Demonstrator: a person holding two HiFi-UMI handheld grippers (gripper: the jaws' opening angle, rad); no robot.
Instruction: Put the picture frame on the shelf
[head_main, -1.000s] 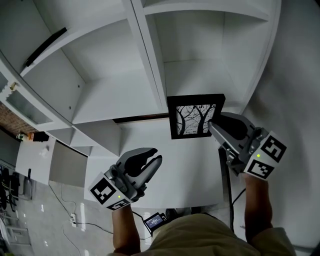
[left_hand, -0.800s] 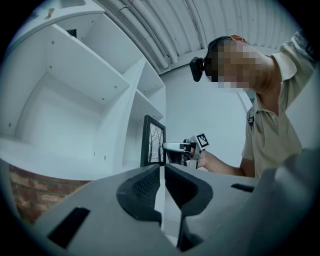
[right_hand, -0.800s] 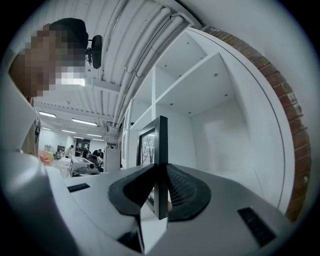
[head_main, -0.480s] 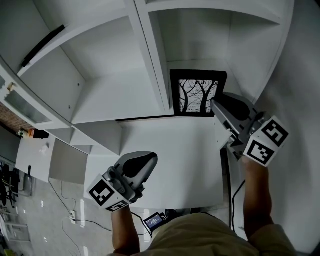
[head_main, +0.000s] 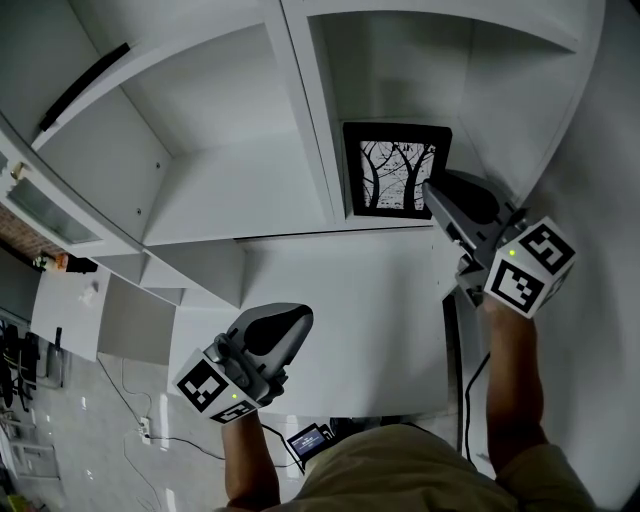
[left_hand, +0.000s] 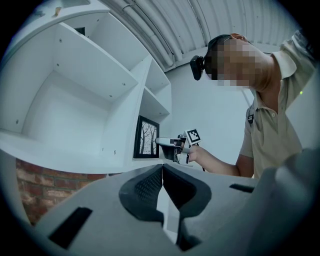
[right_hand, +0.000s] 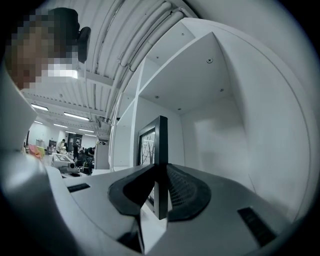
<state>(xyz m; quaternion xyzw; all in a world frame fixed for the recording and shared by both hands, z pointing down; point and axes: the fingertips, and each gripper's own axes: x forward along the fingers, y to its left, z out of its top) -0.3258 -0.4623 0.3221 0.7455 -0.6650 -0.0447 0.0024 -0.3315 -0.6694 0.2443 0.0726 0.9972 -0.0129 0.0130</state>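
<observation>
**Head view.** My right gripper holds the frame by its right edge, at the mouth of the right bay of the shelf. The frame stands upright with its picture of bare trees facing me. Its left edge is just beside the divider between the two bays. Its lower edge is level with the bay's floor, at the front lip; whether it bears on the board I cannot tell. My left gripper hovers low over the white counter, well apart from the frame and touching nothing.

**Right gripper view.** The jaws of the right gripper are closed on the black edge of the frame, which is seen edge-on. Both ribbed pads press its sides and are kept apart only by the frame's thickness. Beyond it are the bay's back and side walls.

**Left gripper view.** The jaws of the left gripper are together, pad against pad, with nothing between them. Past them I see the frame upright at the front of the bay, and the right gripper held level on its near edge. A brick wall shows under the left bay.
</observation>
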